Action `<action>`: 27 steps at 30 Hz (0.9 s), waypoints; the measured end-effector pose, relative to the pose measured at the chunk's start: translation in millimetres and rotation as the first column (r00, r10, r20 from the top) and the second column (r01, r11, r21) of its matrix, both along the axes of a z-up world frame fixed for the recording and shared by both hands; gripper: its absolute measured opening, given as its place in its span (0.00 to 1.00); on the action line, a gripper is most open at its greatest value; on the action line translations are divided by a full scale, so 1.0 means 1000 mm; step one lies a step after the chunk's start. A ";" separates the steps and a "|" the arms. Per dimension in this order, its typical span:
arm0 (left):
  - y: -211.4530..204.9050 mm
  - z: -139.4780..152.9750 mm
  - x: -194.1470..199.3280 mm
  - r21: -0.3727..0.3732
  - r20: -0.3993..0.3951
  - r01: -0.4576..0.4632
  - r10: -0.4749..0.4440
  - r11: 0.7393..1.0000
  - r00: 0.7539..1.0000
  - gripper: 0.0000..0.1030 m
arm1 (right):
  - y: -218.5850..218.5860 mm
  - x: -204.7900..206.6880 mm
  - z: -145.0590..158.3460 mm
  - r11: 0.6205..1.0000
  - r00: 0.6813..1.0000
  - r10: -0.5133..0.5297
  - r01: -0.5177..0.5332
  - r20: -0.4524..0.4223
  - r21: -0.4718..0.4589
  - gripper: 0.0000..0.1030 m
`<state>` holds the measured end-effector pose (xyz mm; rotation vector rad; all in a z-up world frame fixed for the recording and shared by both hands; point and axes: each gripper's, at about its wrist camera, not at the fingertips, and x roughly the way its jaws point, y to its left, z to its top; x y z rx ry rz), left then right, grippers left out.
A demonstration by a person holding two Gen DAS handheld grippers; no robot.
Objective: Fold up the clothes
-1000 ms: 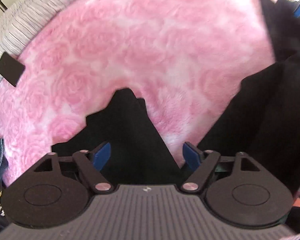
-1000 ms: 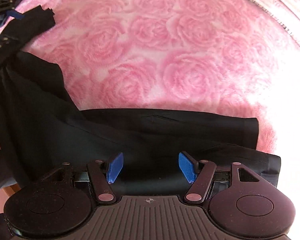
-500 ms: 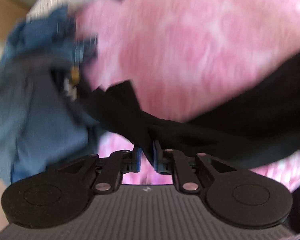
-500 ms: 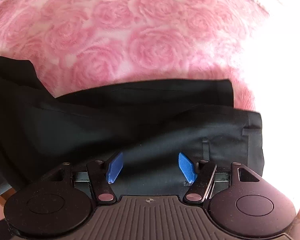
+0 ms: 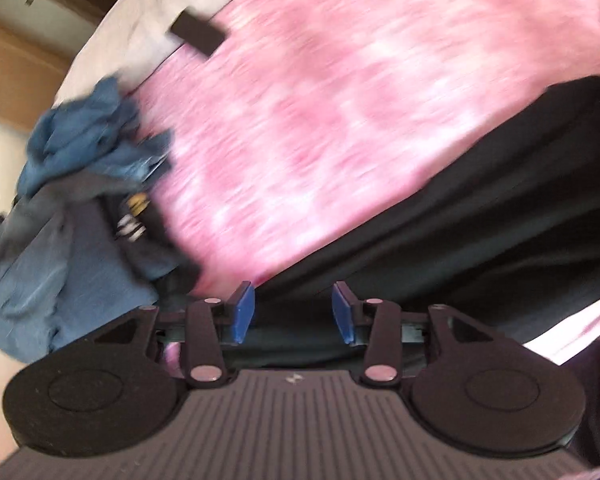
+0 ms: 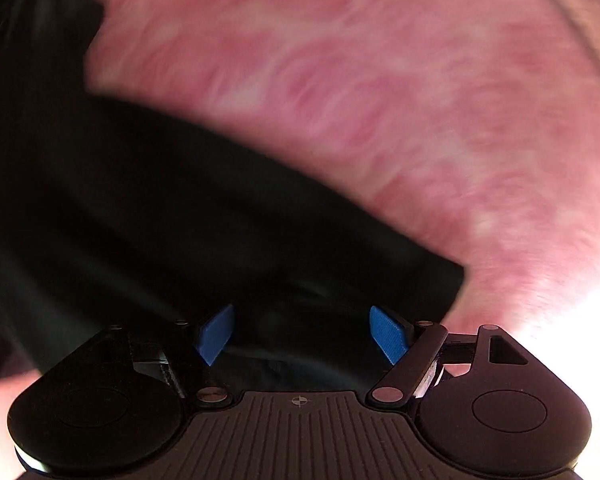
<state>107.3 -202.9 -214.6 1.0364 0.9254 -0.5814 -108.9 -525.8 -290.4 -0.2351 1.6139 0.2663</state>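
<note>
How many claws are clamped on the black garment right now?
0. The left claw is open with the black garment lying between its fingers; the right claw is open over the same fabric. Both views are blurred.

- A bed under a pink blanket, blurred in both views.
- Black garment spread on the blanket.
- Heap of blue clothes at its edge.
- Small dark rectangle on the blanket's border.

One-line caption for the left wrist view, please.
Open left gripper over black garment on pink rose blanket; blue clothes pile at left, motion-blurred.
</note>
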 end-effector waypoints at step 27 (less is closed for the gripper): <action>-0.175 -0.125 -0.020 -0.143 -0.510 0.572 -0.555 0.808 0.657 0.06 | -0.060 0.053 -0.002 0.997 0.959 -0.028 0.006 0.282 0.076 0.74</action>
